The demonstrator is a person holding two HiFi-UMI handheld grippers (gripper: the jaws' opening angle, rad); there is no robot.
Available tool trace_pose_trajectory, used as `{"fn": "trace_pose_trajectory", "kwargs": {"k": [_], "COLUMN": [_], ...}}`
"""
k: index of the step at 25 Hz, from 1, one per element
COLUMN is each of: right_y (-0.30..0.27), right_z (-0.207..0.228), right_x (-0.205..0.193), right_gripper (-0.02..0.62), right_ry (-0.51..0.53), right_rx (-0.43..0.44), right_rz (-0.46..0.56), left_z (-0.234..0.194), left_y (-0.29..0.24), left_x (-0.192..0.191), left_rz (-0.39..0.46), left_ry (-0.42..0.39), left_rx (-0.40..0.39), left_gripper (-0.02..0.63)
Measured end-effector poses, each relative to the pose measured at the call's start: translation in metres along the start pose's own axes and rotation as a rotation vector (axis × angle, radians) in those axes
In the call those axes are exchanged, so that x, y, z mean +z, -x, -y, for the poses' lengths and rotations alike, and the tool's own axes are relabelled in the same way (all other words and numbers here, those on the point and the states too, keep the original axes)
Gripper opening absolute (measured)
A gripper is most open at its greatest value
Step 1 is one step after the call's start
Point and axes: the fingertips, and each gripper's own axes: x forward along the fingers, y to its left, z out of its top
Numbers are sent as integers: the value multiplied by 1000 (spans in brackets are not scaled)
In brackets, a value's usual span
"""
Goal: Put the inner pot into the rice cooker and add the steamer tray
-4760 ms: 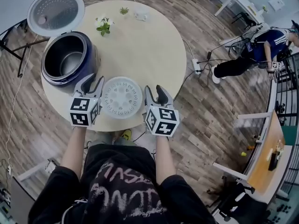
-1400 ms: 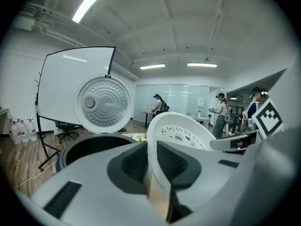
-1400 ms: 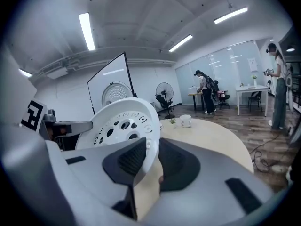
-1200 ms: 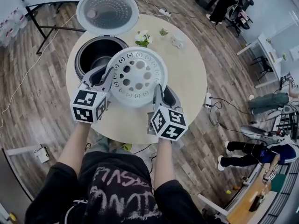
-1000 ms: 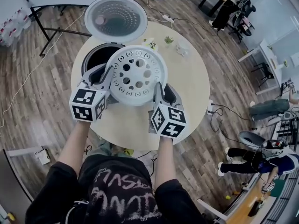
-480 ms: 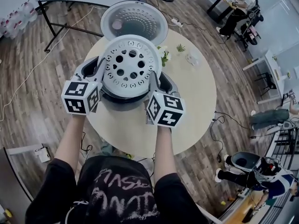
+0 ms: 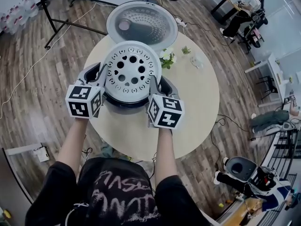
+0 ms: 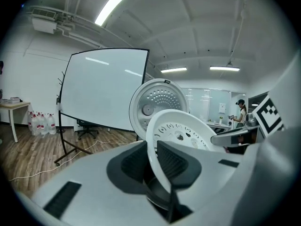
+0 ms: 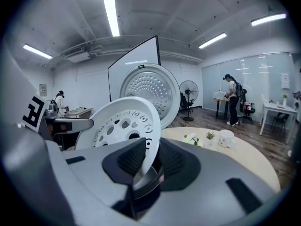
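Pinching a round, perforated steamer tray (image 7: 131, 69) — left tongs (image 8: 151, 150), right tongs (image 9: 150, 149)

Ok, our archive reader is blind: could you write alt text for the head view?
Seen from above, a person holds a white perforated steamer tray, its rim clamped by the left tool and the right tool, over an open rice cooker. The cooker stands on a round table, lid raised behind it, beside small plants and a cup.
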Motion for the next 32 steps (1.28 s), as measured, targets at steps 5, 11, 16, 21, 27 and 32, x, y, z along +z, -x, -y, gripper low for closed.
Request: {"fn": "trace_pose_trajectory", "kwargs": {"k": [5, 11, 16, 21, 27, 32], "right_y": [-7, -13, -19, -24, -28, -31], "right_z": [2, 4, 6, 5, 6, 8], "right_x": [-17, -26, -28, -30, -39, -46], "right_gripper": [95, 98, 100, 103, 104, 112], "right_ry": [14, 30, 62, 73, 84, 91], "right_rx": [-4, -13, -24, -25, -30, -37], "right_rz": [-48, -80, -91, -99, -124, -148], "left_z": [-2, -4, -6, -9, -10, -10], "left_y": [-6, -13, -17, -20, -22, -25], "left_x": [-21, -35, -41, -44, -52, -59], "left_rz": [-48, -93, -121, -144, -164, -186], "left_ry": [11, 25, 12, -15, -31, -23], "left_rx": [2, -4, -3, 6, 13, 10], "left_gripper": [78, 81, 87, 94, 98, 106]}}
